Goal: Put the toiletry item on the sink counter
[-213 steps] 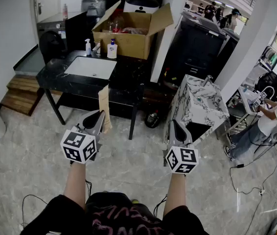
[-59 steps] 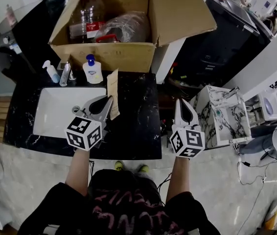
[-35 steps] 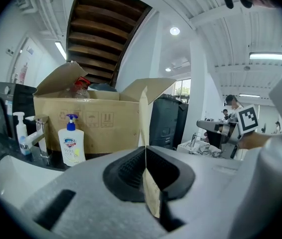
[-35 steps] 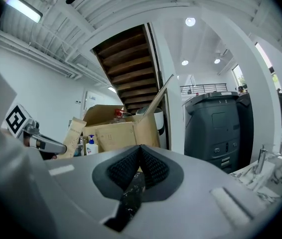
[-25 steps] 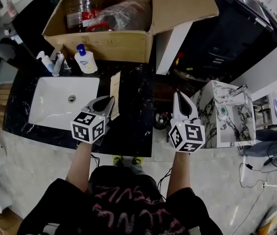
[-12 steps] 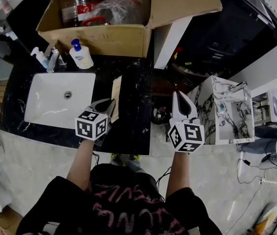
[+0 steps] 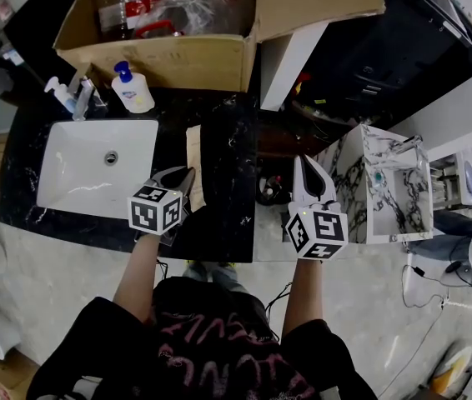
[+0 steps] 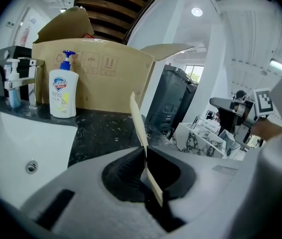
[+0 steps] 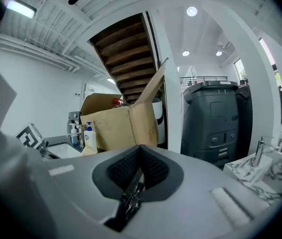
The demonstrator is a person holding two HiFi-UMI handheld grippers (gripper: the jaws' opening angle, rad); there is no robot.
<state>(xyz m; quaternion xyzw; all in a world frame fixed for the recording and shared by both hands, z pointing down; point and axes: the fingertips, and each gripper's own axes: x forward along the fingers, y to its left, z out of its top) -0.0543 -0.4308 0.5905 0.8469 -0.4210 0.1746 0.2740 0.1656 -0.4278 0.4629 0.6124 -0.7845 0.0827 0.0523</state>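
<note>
A thin, flat beige packet [image 7: 194,167] stands on edge between the jaws of my left gripper [image 7: 188,174], which is shut on it. It hangs over the black marble sink counter [image 7: 229,144], just right of the white basin [image 7: 94,167]. In the left gripper view the packet [image 8: 139,121] rises out of the left gripper [image 8: 145,151] toward the cardboard box. My right gripper [image 7: 302,159] is shut and holds nothing; it sits past the counter's right edge, over the floor. In its own view the right gripper [image 9: 140,148] has its jaws pressed together.
An open cardboard box [image 7: 173,57] with bottles and plastic fills the counter's back. A white soap pump bottle [image 7: 132,91], a small spray bottle [image 7: 58,95] and the faucet [image 7: 81,98] stand behind the basin. A marble-patterned sink cabinet [image 7: 346,177] stands to the right.
The person has walked up to the sink counter, which now lies directly below. Over the last second the left gripper with the packet has barely shifted; the right stays shut.
</note>
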